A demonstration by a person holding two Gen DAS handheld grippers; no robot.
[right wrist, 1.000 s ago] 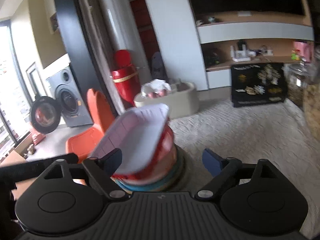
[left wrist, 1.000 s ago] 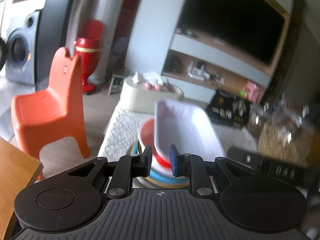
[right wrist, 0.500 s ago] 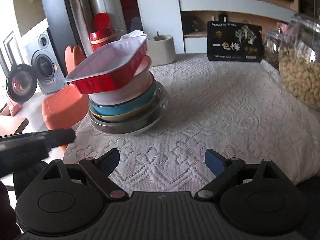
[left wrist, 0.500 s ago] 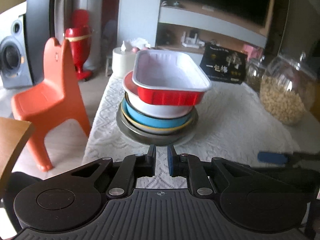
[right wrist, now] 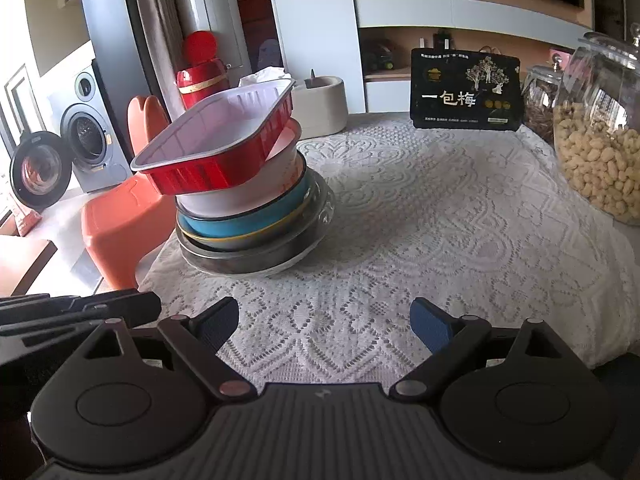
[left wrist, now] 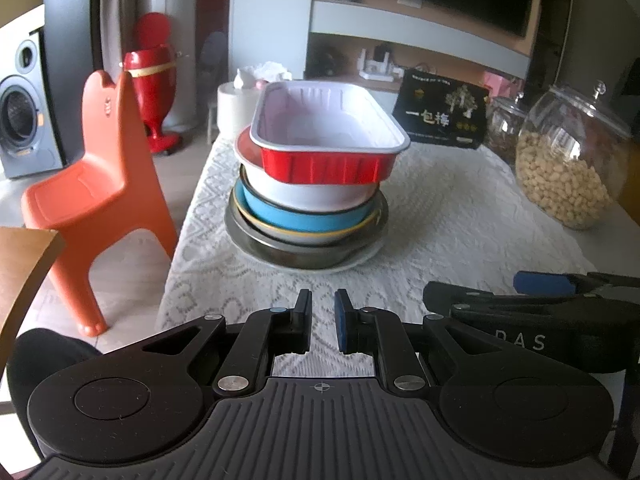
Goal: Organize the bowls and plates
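Glossy red foil tray (left wrist: 326,136) above white lace tablecloth (left wrist: 460,224)

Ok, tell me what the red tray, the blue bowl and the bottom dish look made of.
Red tray: likely thin foil, red-coated outside, with crimped ribbed walls and a rolled silvery rim.
Blue bowl: probably ceramic or enamel; glossy, even blue glaze with a yellow band below.
Bottom dish: looks like metal, perhaps stainless steel; dull grey sheen with reflections.
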